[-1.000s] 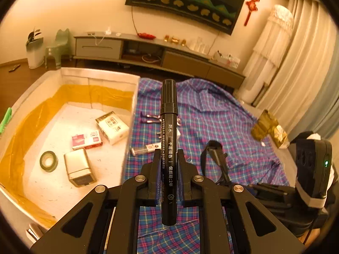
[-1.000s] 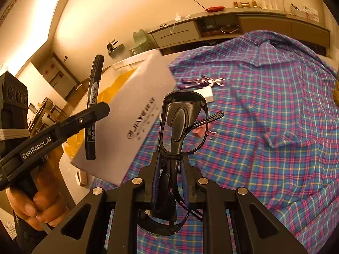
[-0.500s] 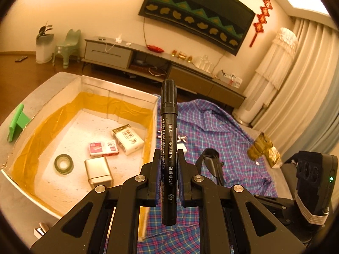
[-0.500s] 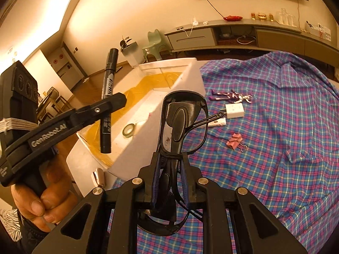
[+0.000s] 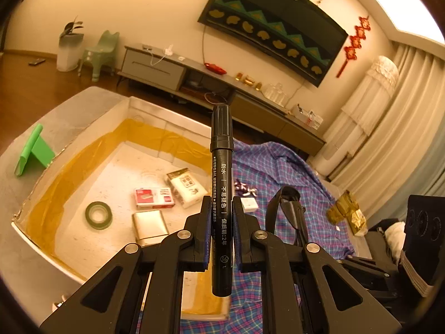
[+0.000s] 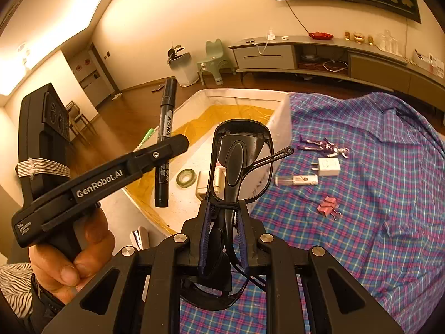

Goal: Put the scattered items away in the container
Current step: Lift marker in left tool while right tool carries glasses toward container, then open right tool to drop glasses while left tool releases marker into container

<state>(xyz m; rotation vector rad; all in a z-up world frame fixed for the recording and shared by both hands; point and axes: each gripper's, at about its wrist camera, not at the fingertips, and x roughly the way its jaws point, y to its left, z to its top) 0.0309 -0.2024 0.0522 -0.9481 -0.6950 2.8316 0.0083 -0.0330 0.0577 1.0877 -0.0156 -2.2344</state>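
Left wrist view has the big white foam box filling the left half, yellow tape lining its inner walls, with a tape roll, a red-and-white packet, a silvery tin and a white pack already lying on its floor. Right beside it is the bed, covered by a plaid sheet.

Next down in size are the glasses, dark-framed, clamped in the right gripper. Its fingers are squeezed nearly together on the folded frame near the hinge end, lenses sticking out ahead, over the near corner of the box. I'd guess they're light but awkward: the arms spring and the lenses scratch, so holding the thick frame is right, and they want a low, gentle set-down rather than a drop.

Then the black marker, held upright in the left gripper, fingers closed tight on the lower barrel, cap up. It hangs by the box's near right edge. Stiff, light, smooth plastic, probably a bit slippery, but a mid-barrel pinch looks solid, and it should survive a short drop fine.

Small stuff still out on the sheet: a white charger plug, a little tube, a purple-and-silver toy thing and pink binder clips. All light; the clips are fiddly, best pinched by the body.
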